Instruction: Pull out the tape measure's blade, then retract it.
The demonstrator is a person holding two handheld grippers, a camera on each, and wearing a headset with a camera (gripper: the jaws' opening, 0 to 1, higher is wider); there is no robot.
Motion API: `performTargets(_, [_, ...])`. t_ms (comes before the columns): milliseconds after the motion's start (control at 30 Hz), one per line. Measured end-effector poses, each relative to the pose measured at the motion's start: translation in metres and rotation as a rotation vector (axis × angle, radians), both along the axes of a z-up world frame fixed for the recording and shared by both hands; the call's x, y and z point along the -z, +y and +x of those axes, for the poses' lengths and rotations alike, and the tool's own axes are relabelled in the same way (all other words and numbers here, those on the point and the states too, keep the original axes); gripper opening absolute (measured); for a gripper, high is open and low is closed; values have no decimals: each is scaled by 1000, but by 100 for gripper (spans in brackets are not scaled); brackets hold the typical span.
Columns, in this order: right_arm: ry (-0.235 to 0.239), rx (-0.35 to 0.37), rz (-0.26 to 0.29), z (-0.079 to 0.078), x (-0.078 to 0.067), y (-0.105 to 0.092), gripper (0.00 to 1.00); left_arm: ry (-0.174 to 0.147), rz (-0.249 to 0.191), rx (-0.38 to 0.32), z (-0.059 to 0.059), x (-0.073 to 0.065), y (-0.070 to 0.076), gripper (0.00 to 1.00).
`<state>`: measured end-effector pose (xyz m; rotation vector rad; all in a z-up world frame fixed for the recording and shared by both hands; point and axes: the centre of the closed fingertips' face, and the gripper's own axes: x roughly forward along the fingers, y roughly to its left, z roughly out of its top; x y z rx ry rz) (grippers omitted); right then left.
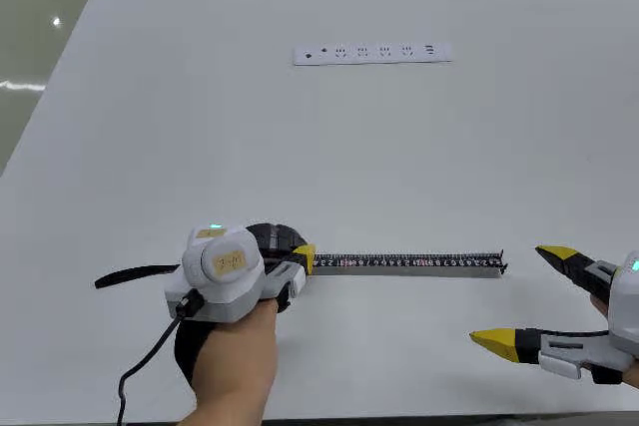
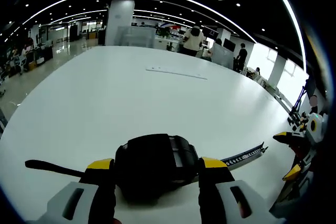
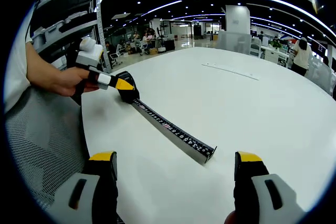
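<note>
Left claw clamped around the black tape measure, which rests on the white table | blade lies drawn out flat toward the right | right claw spread wide, near the blade's tip, not touching | black strap trails left of the case | power strip well beyond

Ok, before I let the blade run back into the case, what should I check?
1. Left gripper shut on the round black tape measure case: ok.
2. Grey numbered blade pulled out, flat on the white table: ok.
3. Right gripper open, apart from the blade's end hook: ok.
4. Blade's return path free; white power strip lies far off: ok.
5. Blade lock state: cannot tell.
</note>
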<state>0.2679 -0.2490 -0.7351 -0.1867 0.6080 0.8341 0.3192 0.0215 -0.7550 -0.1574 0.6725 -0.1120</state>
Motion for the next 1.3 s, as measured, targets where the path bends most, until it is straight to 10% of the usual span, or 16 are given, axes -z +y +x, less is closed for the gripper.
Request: performTargets(1300, [-25,-198,-41,39,16,-1,31,-1,-25,18,-1,1,0,60])
